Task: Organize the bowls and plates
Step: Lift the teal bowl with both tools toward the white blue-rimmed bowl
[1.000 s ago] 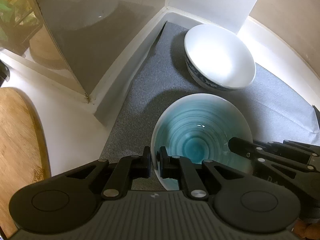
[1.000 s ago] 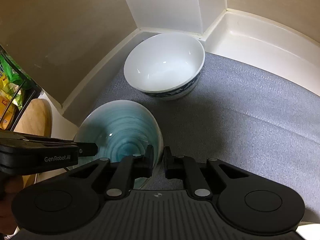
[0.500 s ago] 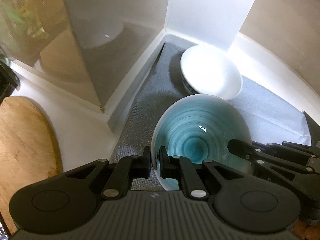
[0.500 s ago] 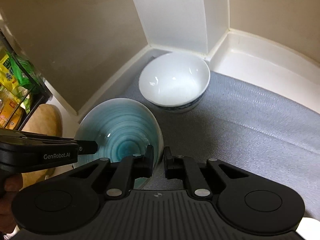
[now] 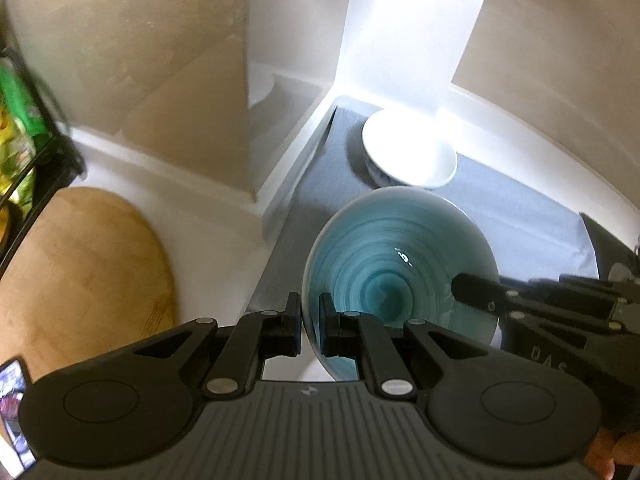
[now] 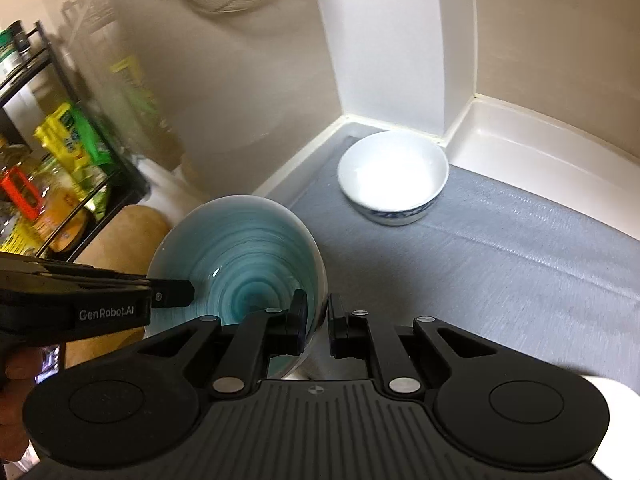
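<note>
A teal spiral-glazed bowl (image 5: 400, 264) hangs in the air between both grippers. My left gripper (image 5: 310, 328) is shut on its left rim, and my right gripper (image 6: 318, 328) is shut on its right rim. In the right wrist view the teal bowl (image 6: 240, 256) sits left of centre, with the left gripper's fingers (image 6: 172, 294) reaching in from the left. In the left wrist view the right gripper's fingers (image 5: 476, 294) clamp the far rim. A white bowl with a blue pattern (image 6: 394, 176) rests on the grey mat (image 6: 500, 248) in the corner, well beyond the teal bowl.
White walls and a raised white ledge (image 6: 540, 136) enclose the mat on the back and right. A round wooden board (image 5: 80, 280) lies on the white counter to the left. A black wire rack with packets (image 6: 52, 184) stands at far left. A hand (image 6: 16, 412) holds the left gripper.
Both grippers have risen and pulled back with the teal bowl still clamped. The white bowl and mat look smaller and farther away, and more of the wall, rack and wooden board shows.
</note>
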Tool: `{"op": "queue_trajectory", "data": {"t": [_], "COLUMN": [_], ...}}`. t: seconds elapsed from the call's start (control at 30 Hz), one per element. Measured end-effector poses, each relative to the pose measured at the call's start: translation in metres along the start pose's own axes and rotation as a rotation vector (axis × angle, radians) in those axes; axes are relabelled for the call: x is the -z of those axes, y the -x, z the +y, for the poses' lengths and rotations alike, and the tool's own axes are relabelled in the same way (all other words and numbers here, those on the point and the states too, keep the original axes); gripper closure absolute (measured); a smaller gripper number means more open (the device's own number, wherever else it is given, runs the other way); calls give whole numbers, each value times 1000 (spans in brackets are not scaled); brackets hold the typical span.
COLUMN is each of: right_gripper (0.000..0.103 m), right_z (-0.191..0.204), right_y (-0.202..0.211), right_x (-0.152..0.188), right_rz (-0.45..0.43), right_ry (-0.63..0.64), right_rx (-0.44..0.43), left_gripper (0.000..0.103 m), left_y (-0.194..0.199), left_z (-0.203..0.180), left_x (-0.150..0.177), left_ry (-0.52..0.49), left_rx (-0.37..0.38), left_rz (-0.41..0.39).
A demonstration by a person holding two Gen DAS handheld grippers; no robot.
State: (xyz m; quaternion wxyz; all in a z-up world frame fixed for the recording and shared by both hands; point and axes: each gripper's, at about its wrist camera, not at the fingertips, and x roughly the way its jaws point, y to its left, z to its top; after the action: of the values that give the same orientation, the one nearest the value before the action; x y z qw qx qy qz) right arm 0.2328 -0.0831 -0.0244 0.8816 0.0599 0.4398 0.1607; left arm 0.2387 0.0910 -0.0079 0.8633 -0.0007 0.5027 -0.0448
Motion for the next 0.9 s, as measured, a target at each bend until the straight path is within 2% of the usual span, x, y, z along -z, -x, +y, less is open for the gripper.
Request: {"op": "queue_trajectory", "data": {"t": [0.33,0.6,0.67,0.7,0.73,0.77,0.83,0.9], "right_gripper": [91,91,84,79,63,48,39,39], "right_z": [18,9,5,3,2,0,-5,-9], "right_y": [7,-1,-1,2,5,9,15,13], "right_x": [47,60,58,56,55,52,50,50], "right_rz": [83,131,126,110,95,70,28,30], "right_ry": [2,-58,-93,-96,-92,-92,-90,-85], "right_rx": [-5,-4,-14,-15,-16,-8,13,19], "left_gripper": [95,94,84,67,49,43,27,22], "left_y": [5,-7,-4,-3,0,2,6,4], "left_z": [6,6,6,6,8,9,13,19], "left_x": [47,57,55,53,51,49,45,44], "left_ry": [-27,-40,-52,-58,-55,-51,-45,-28], "left_rx": [-3,21,15,10,6,3,3,6], "left_rz": [108,164,138,122,105,89,58,53]}}
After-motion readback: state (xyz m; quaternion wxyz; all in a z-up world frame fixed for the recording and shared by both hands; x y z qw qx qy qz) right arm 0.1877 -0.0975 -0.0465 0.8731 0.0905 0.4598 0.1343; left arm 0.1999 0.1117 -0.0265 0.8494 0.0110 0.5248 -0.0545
